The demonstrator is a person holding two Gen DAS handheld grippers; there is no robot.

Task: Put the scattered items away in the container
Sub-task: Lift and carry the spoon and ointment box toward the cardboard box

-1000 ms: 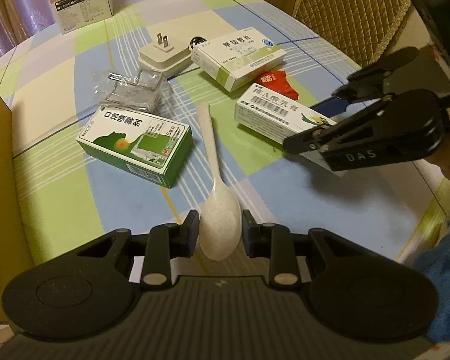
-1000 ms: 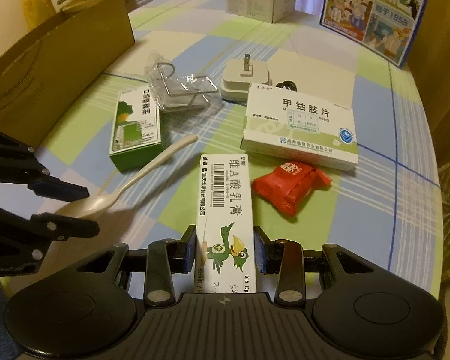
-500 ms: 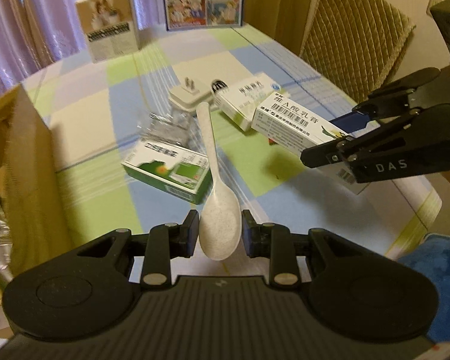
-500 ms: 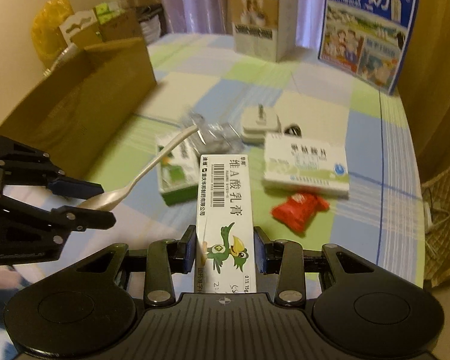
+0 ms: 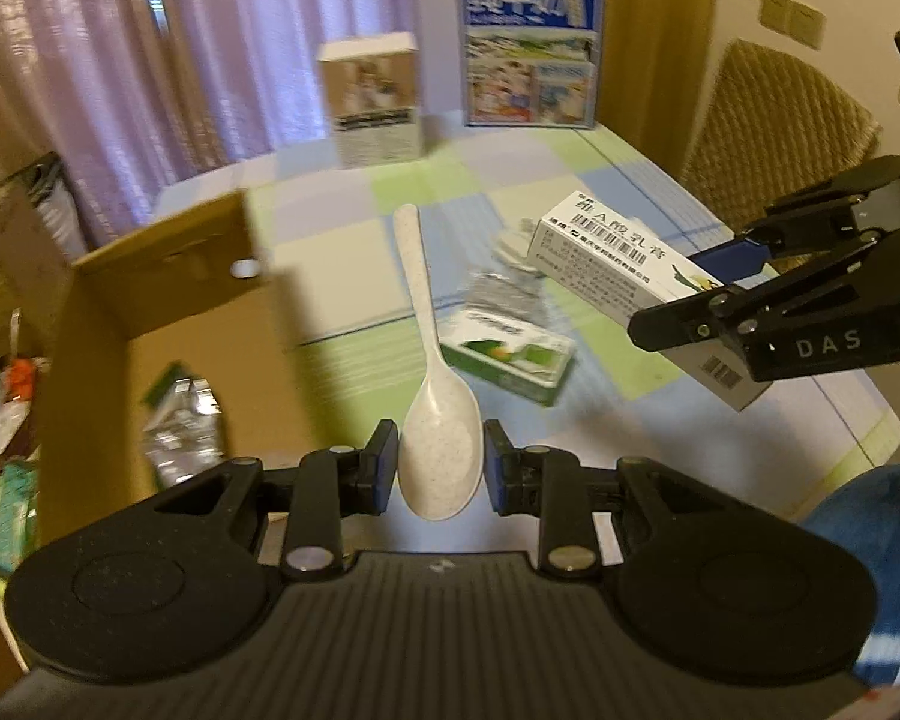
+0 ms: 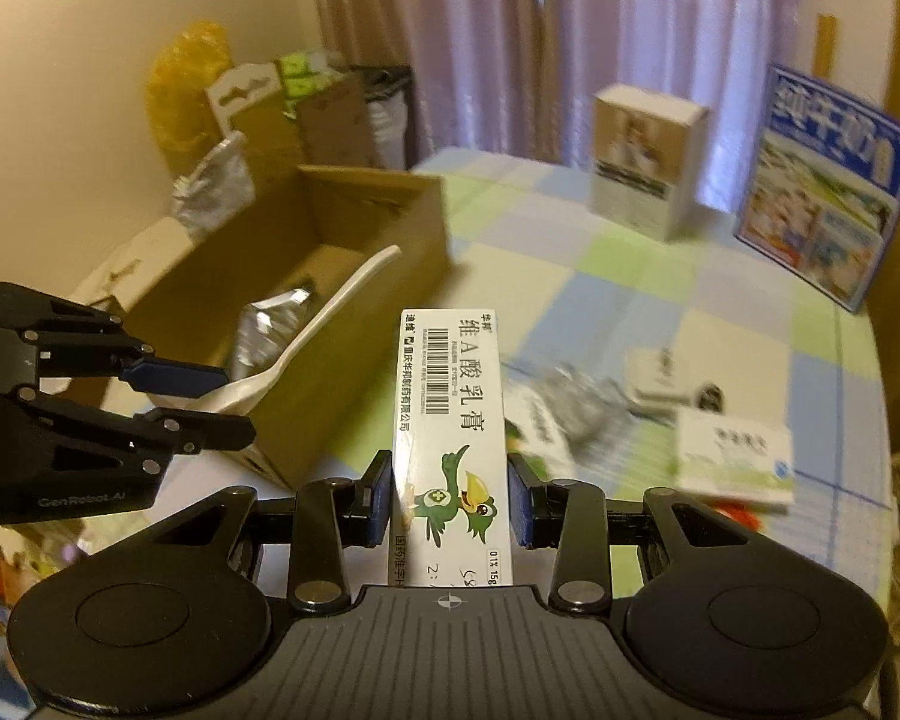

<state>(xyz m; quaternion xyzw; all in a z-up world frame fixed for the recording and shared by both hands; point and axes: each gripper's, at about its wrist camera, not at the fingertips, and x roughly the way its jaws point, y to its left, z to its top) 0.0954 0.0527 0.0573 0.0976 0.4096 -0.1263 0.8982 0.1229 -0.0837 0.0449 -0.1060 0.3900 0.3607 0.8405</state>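
With the left gripper [image 5: 441,465] pinching the spoon [image 5: 435,396] by its bowl and the right gripper [image 6: 448,501] clamped on the ointment box [image 6: 450,420], the carry step is under way; next, position both jaws over the cardboard box [image 6: 306,276] ahead-left and release.

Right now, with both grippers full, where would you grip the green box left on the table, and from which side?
Grip the green box across its two long side faces, coming down from above. It lies flat on the table with its broad face up, so the narrow width fits the jaws. Beware the crinkled clear packet close behind it; blur hides whether they touch.
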